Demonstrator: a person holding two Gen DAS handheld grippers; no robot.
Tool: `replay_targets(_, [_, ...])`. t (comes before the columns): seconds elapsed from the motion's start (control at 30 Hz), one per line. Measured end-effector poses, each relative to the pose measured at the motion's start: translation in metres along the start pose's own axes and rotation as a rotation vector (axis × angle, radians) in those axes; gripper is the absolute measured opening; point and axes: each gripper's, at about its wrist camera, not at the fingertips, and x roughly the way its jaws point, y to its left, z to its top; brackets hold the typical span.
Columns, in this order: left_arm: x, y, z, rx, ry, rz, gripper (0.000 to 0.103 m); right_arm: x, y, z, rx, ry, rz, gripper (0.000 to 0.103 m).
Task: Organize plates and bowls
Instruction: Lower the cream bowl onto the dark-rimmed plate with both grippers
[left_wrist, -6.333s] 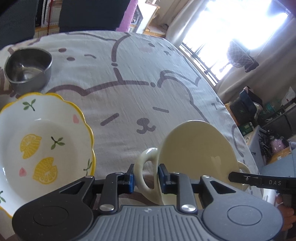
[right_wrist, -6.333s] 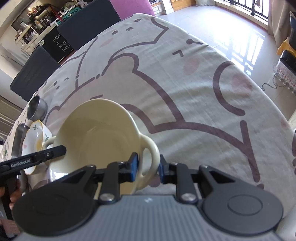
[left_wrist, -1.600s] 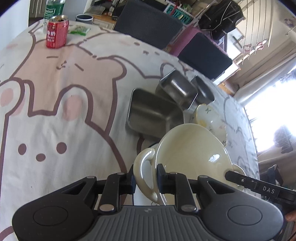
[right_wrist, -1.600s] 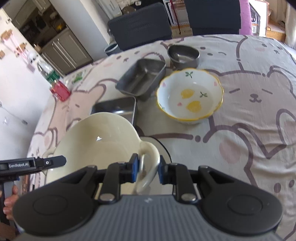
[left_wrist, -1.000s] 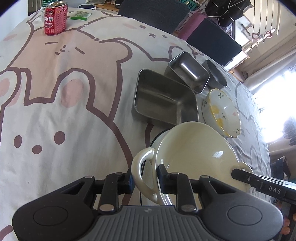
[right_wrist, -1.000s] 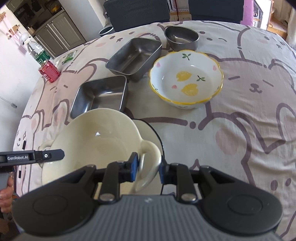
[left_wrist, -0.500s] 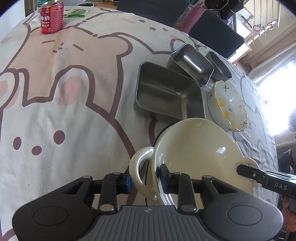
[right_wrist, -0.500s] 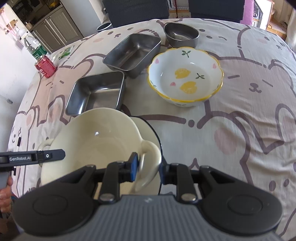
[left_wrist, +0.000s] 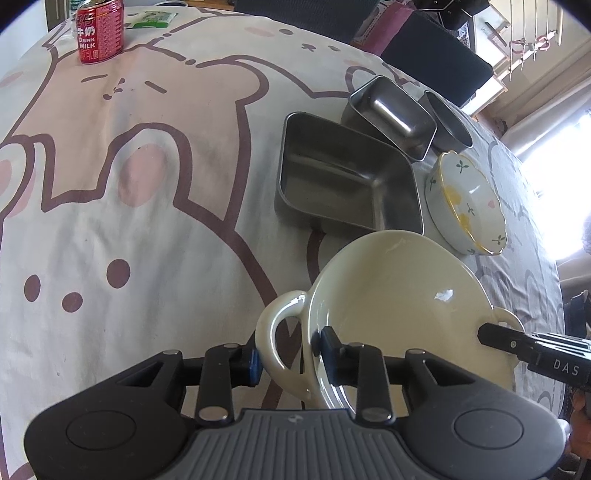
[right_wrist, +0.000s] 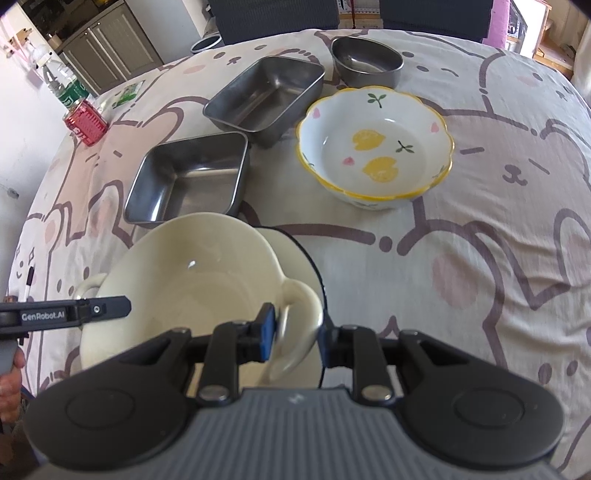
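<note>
I set the cream two-handled ceramic bowl (right_wrist: 177, 280) onto a white plate (right_wrist: 299, 266); left tool (left_wrist: 288, 354) loosening, right tool (right_wrist: 295, 332) pinching its handle.

I see the cream two-handled bowl (right_wrist: 192, 273) sitting upright over a white plate with a dark rim (right_wrist: 303, 266), which peeks out on one side of it. Just beyond the bowl lies the square steel tray (right_wrist: 192, 177), open side up and nearly touching the bowl's far rim. The longer steel tray (right_wrist: 266, 96) sits beyond that, angled, with the small round steel bowl (right_wrist: 365, 62) farthest off. The scalloped bowl with yellow rim and lemon print (right_wrist: 376, 147) stands upright beside the two trays, apart from the cream bowl.
</note>
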Motion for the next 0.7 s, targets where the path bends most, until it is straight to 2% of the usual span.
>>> replay_targets(0.7, [0.0071, -0.0047, 0.0007, 0.039, 0.022, 0.022, 0.037, 0.0046, 0.0004, -0.0007, -0.008, 0.019, 0.007, 0.029])
